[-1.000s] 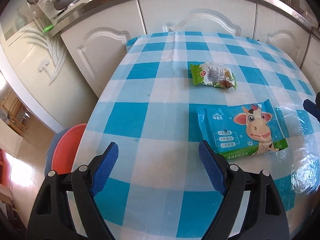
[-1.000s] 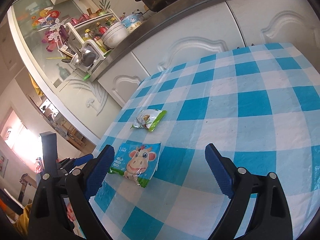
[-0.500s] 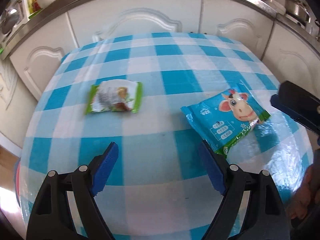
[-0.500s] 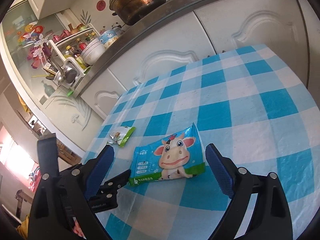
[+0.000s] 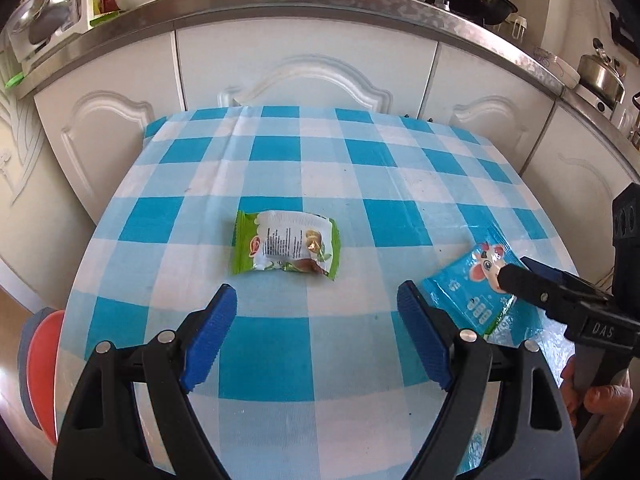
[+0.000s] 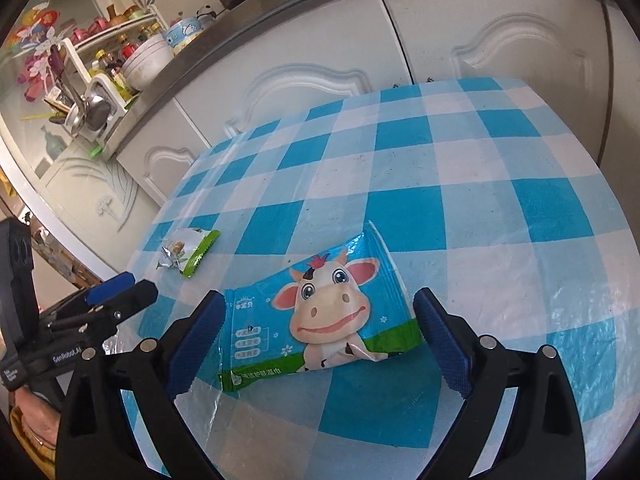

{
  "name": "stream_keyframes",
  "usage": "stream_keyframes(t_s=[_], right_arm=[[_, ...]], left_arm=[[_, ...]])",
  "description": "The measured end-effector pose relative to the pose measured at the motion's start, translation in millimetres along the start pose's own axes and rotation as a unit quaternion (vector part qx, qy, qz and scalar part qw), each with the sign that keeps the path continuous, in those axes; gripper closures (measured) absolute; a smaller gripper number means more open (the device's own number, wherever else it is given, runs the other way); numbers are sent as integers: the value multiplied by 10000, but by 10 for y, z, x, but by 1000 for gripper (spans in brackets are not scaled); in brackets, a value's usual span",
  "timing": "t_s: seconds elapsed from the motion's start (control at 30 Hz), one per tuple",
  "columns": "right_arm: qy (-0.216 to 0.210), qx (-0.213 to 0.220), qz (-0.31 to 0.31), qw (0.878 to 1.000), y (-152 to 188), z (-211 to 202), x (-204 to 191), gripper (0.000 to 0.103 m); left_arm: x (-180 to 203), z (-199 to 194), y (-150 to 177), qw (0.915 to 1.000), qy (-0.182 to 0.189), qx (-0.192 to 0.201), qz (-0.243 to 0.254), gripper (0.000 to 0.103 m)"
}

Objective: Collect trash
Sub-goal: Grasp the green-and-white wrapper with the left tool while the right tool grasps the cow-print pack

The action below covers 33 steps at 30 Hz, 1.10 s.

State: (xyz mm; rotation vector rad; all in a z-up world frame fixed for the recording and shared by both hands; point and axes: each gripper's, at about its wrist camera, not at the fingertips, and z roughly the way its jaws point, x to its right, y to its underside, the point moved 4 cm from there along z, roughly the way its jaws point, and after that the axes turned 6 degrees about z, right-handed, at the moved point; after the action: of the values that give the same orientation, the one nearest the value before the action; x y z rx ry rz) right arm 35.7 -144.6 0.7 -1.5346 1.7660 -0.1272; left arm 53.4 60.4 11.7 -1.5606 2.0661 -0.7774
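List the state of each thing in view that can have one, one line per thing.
left gripper: open, empty, above the tablecloth just short of the green snack wrapper.
right gripper: open, its jaws either side of the blue cow packet, not pressing it.
green snack wrapper: lying flat, untouched.
blue cow packet: lying flat, crumpled at one corner, not picked up.
tablecloth: spread over the table, slightly creased.

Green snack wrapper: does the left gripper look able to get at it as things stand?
Probably yes. The left gripper is open, and the green snack wrapper lies flat just ahead of its fingertips with only bare tablecloth between.
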Motion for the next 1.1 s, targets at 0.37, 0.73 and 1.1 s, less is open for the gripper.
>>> stream_keyframes(t_s=[0.37, 0.73, 1.1], right_arm=[[403, -235, -841, 9954, 21, 177, -182, 9], [144, -329, -472, 9982, 16, 137, -41, 8], [-1168, -262, 1002, 9877, -14, 16, 202, 45]], left_arm=[[-163, 437, -172, 9993, -188, -228, -238, 34], [-126, 473, -176, 9992, -79, -163, -357, 58], [367, 287, 79, 9991, 399, -122, 8, 59]])
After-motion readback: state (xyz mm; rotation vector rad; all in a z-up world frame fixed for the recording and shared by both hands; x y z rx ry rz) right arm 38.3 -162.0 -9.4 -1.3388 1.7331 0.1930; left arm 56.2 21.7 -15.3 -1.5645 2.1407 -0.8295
